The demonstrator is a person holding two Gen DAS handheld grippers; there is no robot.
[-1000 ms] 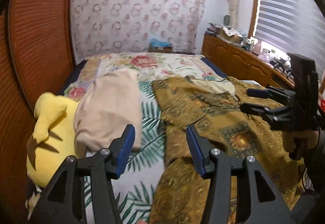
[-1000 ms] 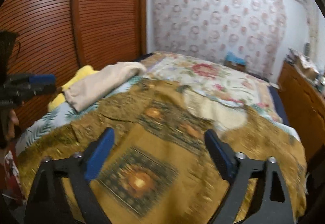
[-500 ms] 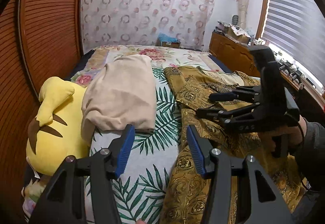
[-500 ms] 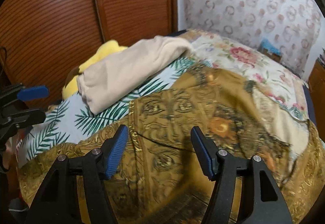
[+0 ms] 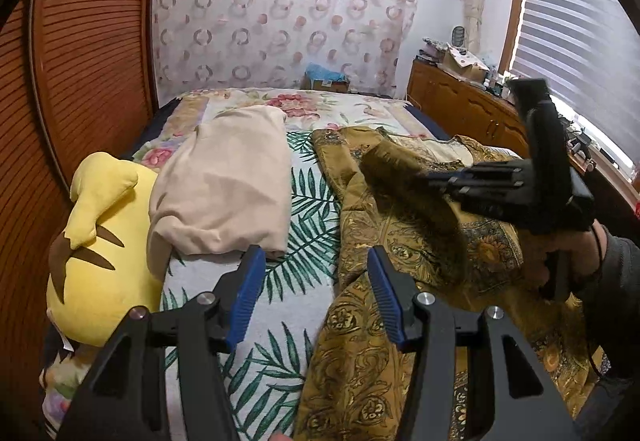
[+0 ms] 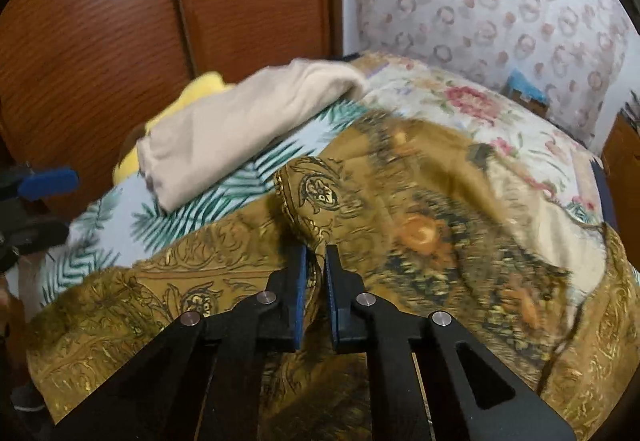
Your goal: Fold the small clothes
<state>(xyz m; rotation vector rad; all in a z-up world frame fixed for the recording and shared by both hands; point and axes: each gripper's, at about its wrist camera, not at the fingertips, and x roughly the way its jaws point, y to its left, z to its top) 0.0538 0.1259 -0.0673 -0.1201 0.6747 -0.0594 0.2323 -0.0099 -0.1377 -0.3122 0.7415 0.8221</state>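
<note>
Right claw [image 6: 316,261] has just pinched a fold of ornate mustard garment [image 6: 420,201].

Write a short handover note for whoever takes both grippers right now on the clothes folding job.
Right gripper: jaws have just been closing and are now shut on a pinch of the gold patterned garment, near its left edge.
Left gripper: open, holding nothing, hovering over the bedspread just left of the garment.
Things: the gold garment lies spread and rumpled across the right side of the bed. A beige folded cloth sits to its left, partly on the yellow plush toy.
Done: one piece looks folded; an edge of the gold garment is gripped.
Left: probably grab a second point with the left gripper, then fold the garment.
</note>
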